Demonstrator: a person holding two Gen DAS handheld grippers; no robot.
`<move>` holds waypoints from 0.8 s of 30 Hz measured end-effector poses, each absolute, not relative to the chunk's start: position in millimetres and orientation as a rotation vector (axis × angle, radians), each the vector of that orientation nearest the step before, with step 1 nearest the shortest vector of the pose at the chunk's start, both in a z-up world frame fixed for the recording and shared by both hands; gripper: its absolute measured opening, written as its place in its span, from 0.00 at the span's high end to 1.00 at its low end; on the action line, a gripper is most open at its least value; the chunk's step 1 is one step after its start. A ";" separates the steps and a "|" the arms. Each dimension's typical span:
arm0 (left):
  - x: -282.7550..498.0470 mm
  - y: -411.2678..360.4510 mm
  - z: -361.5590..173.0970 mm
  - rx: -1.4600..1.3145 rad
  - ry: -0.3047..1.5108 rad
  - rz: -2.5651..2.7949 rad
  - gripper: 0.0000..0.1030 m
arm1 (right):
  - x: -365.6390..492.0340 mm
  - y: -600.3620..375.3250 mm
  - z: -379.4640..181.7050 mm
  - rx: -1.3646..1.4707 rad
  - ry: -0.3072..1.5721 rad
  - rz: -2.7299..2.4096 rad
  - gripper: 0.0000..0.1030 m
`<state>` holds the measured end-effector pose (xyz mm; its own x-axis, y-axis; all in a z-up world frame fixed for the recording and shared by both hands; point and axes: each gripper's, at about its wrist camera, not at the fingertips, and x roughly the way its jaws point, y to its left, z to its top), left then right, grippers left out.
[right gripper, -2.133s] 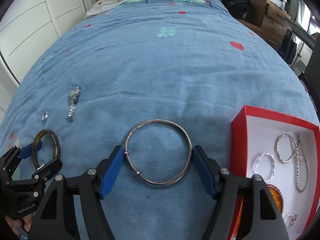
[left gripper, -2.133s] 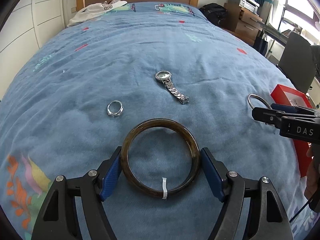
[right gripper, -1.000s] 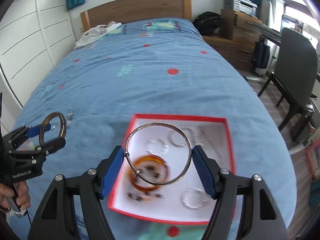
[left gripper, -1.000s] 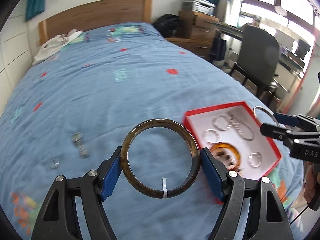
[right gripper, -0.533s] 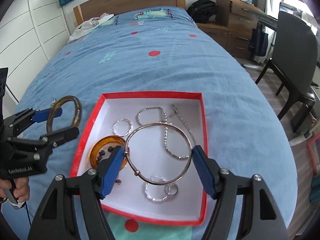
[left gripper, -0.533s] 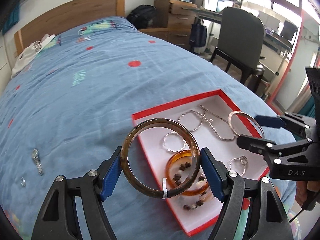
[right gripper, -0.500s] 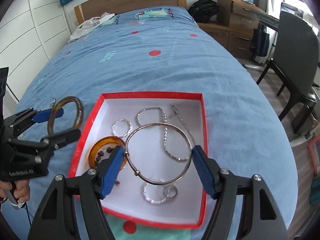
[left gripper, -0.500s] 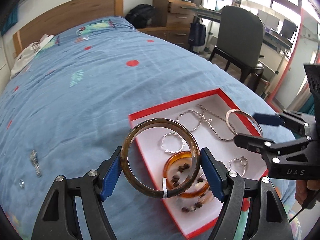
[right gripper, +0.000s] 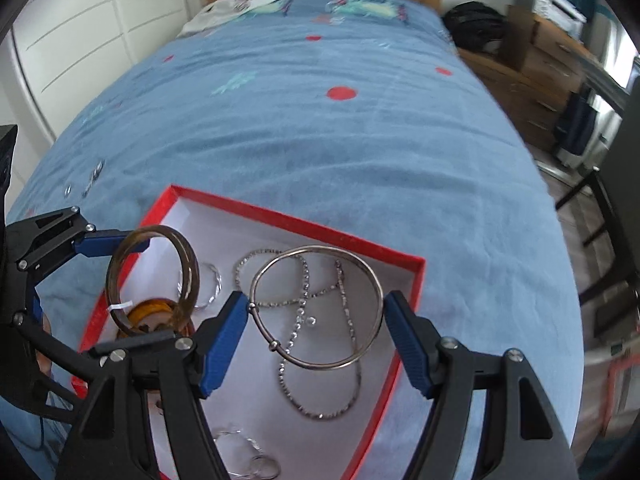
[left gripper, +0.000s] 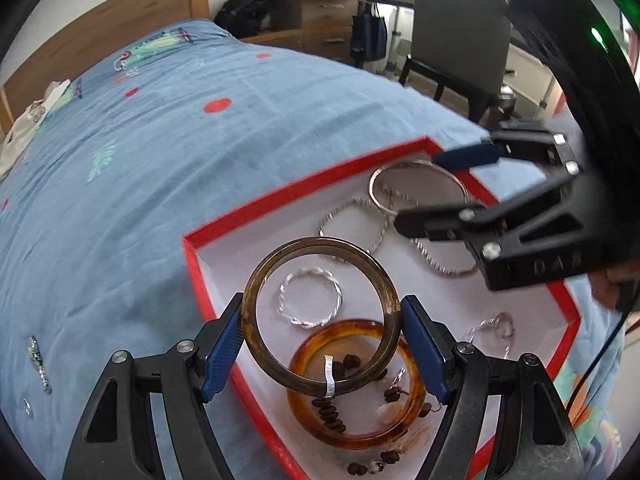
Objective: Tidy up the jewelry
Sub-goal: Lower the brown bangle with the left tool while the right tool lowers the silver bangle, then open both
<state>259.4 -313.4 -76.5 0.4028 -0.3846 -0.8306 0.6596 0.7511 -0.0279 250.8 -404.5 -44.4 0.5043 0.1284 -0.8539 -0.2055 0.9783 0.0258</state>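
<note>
My left gripper (left gripper: 322,344) is shut on a dark brown bangle (left gripper: 256,332) with a small white tag, held above the near end of a red box (left gripper: 192,256) with a white inside. My right gripper (right gripper: 316,324) is shut on a thin silver bangle (right gripper: 372,292) and hangs over the same red box (right gripper: 280,216). Each gripper shows in the other's view: the right gripper (left gripper: 436,192) with the silver bangle (left gripper: 374,196), the left gripper (right gripper: 120,292) with the brown bangle (right gripper: 114,276). Inside the box lie an amber bangle (left gripper: 304,408), silver chains (right gripper: 344,360) and a twisted silver ring (left gripper: 308,296).
The box sits on a blue bedspread (left gripper: 160,140). A watch (left gripper: 38,364) and a small ring (left gripper: 27,408) lie on it to the left of the box. A dark chair (left gripper: 460,44) and wooden drawers (right gripper: 548,68) stand beside the bed. A hand (left gripper: 612,284) grips the right tool.
Both grippers have swung from the bedspread over to the red box and come down closer to it, each keeping its bangle. The box now fills the lower part of both views.
</note>
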 end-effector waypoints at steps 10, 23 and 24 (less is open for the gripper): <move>262.9 -315.2 -88.2 0.309 1.004 -0.703 0.27 | 267.1 -393.5 -59.1 -0.244 1.100 0.306 0.33; 256.6 -314.5 -90.2 0.359 1.020 -0.757 0.27 | 276.6 -382.4 -77.5 -0.421 1.187 0.385 0.33; 257.3 -314.5 -90.3 0.360 1.025 -0.758 0.27 | 277.9 -383.1 -77.3 -0.428 1.198 0.395 0.33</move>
<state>257.3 -314.5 -90.3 0.2995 -0.3964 -0.8678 0.7142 0.6963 -0.0716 277.9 -383.1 -77.3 0.3150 0.0675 -0.9467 -0.5090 0.8539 -0.1084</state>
